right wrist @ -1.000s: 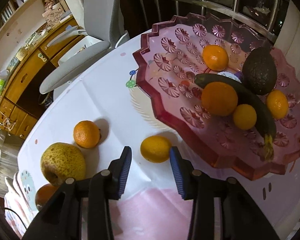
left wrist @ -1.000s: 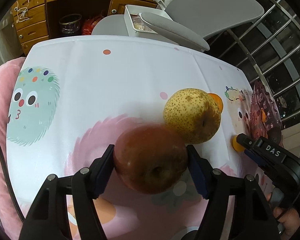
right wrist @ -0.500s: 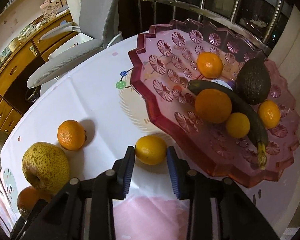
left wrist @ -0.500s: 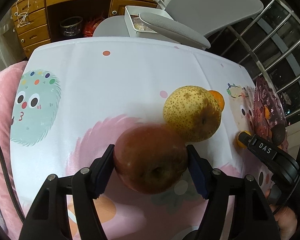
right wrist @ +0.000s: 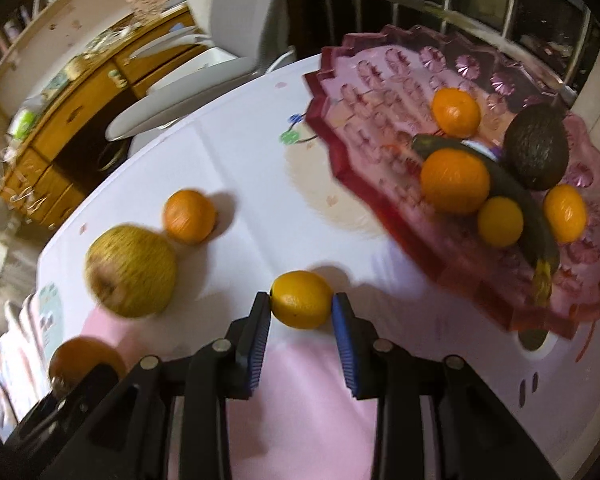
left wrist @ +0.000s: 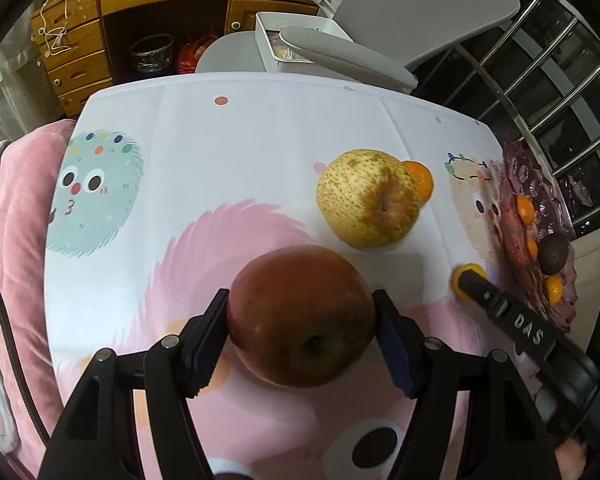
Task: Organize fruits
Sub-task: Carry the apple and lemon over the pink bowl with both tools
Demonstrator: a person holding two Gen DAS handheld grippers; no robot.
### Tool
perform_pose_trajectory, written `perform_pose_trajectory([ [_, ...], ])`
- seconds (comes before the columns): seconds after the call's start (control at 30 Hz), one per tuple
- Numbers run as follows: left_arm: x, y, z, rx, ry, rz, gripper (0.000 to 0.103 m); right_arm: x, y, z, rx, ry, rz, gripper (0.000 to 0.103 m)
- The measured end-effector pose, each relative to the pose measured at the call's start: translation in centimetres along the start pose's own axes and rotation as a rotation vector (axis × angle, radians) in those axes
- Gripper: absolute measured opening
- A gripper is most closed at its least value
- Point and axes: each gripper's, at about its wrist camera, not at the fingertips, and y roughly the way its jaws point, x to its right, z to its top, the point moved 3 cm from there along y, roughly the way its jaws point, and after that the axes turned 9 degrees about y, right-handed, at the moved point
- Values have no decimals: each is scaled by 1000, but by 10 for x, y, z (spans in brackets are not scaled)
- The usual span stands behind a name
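Note:
My left gripper is shut on a red apple just over the tablecloth. A speckled yellow pear lies beyond it, with a small orange behind the pear. My right gripper is shut on a small yellow citrus resting on the cloth; it also shows in the left wrist view. The pink glass fruit tray at the right holds several oranges, an avocado and a dark banana. The pear and orange lie left of the right gripper.
The table wears a white and pink cartoon cloth. A grey office chair stands behind the far edge, wooden drawers behind that. A pink cushion lies along the left edge. Metal railing runs at the right.
My right gripper moved forward around the yellow citrus and closed onto it. My left gripper kept hold of the apple and shifted a little toward the right.

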Motion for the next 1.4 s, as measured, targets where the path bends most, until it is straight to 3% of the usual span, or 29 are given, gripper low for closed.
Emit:
perform_pose_trajectory([
  [0.37, 33, -60, 0, 25, -4, 58, 68, 10, -68, 10, 34, -84, 174, 32],
  [0.57, 65, -85, 13, 41, -3, 53, 68, 30, -107, 32, 141, -141, 204, 32],
  [0.77, 111, -103, 39, 107, 55, 30, 68, 56, -127, 57, 200, -163, 209, 32],
  [1.07, 181, -87, 77, 133, 146, -30, 68, 93, -129, 94, 259, -202, 171, 32],
  [1.3, 224, -47, 95, 90, 210, -123, 68, 124, -108, 123, 252, -189, 126, 32],
  [1.4, 239, -26, 96, 64, 234, -130, 68, 135, -98, 131, 242, -185, 107, 33],
])
